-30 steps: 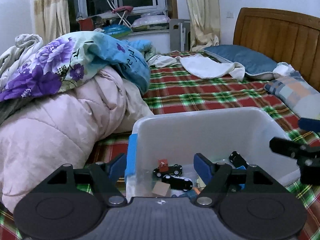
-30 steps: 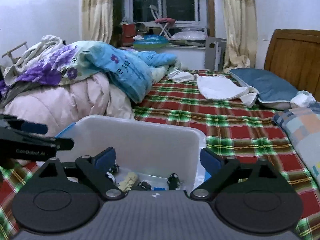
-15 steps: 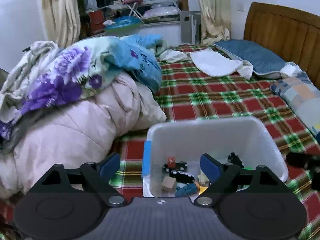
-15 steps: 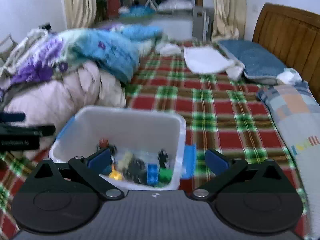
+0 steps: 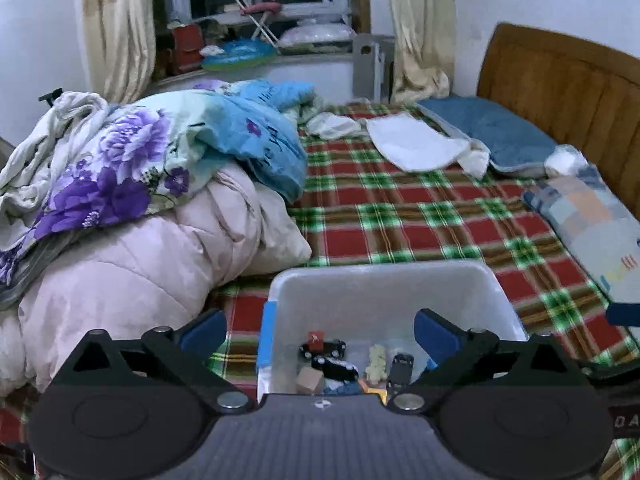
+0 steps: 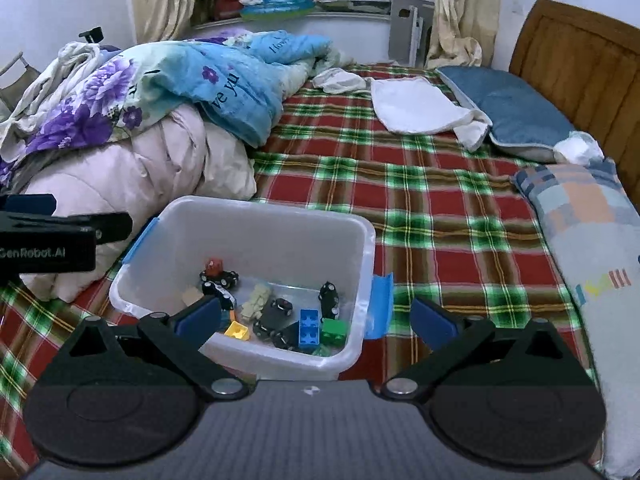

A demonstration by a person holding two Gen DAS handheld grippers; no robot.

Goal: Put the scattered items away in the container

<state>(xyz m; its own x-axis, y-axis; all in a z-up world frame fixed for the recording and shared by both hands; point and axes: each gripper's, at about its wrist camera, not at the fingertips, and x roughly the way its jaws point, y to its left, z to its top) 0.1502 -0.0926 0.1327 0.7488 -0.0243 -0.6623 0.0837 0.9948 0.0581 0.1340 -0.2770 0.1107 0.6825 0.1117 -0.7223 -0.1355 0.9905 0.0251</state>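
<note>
A white plastic bin with blue side latches sits on the plaid bedspread; it also shows in the left wrist view. Inside lie several toys: black toy cars, a blue brick, a green brick, a yellow piece, a wooden block and a cream figure. My left gripper is open and empty above the bin's near-left side. My right gripper is open and empty above the bin's near-right corner. The left gripper's body shows at the left edge of the right wrist view.
A pile of pink and floral quilts rises left of the bin. Pillows and a patterned bolster line the right side by the wooden headboard. White cloths lie at the far end of the bedspread.
Both grippers have risen and drawn back from the bin, so it sits lower and smaller in view with more of its contents showing. Both stayed open.
</note>
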